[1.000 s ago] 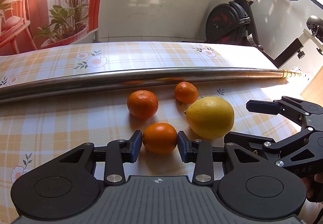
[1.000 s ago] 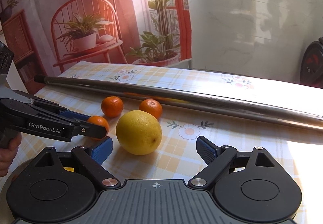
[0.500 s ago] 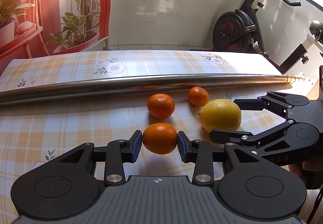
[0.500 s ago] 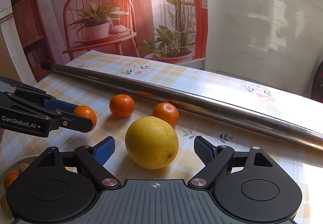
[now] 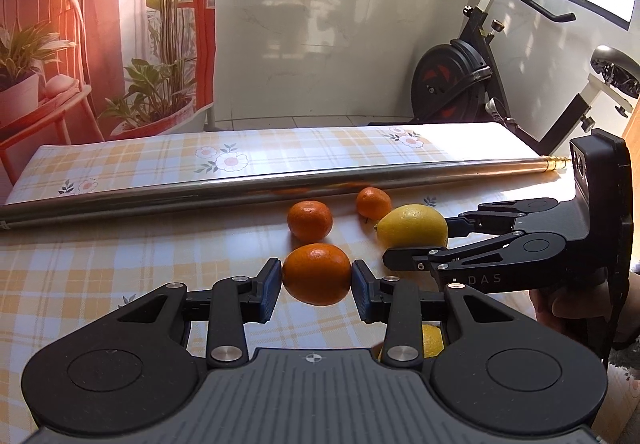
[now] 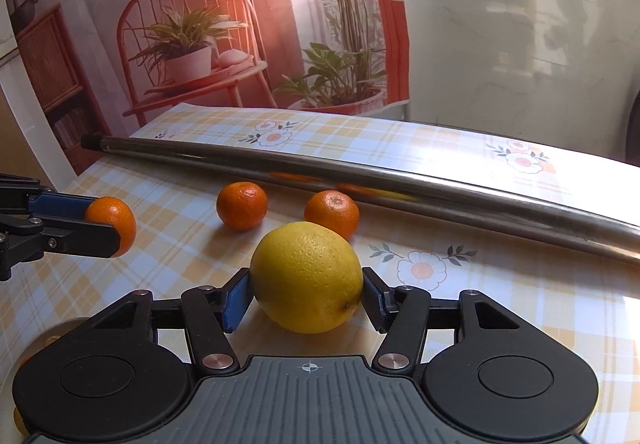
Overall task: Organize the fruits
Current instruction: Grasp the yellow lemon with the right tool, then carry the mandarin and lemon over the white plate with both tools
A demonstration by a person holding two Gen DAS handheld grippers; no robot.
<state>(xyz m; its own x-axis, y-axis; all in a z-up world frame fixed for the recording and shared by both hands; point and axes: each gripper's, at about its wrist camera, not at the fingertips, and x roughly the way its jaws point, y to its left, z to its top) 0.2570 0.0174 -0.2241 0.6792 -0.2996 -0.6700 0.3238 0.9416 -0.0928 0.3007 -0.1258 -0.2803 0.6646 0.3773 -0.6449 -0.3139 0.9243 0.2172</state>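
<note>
My left gripper (image 5: pixel 316 278) is shut on an orange tangerine (image 5: pixel 317 273) and holds it above the checked tablecloth; from the right wrist view that same tangerine (image 6: pixel 114 226) shows at the left edge. My right gripper (image 6: pixel 306 294) is shut on a big yellow lemon (image 6: pixel 307 276), its blue pads pressing both sides; the lemon (image 5: pixel 412 226) also shows in the left wrist view. Two more tangerines (image 6: pixel 242 205) (image 6: pixel 332 213) rest on the table just in front of a long steel pole (image 6: pixel 360 180).
The steel pole (image 5: pixel 256 186) lies across the whole table behind the fruit. A round pale plate (image 6: pixel 60 332) with small fruit pieces peeks out low at the left of the right wrist view. Another yellow fruit (image 5: pixel 432 340) sits under the left gripper. An exercise bike (image 5: pixel 472 80) stands beyond the table.
The right gripper has closed onto the lemon, which it only straddled before. The left gripper has lifted its tangerine off the table and swung so the view shifts right.
</note>
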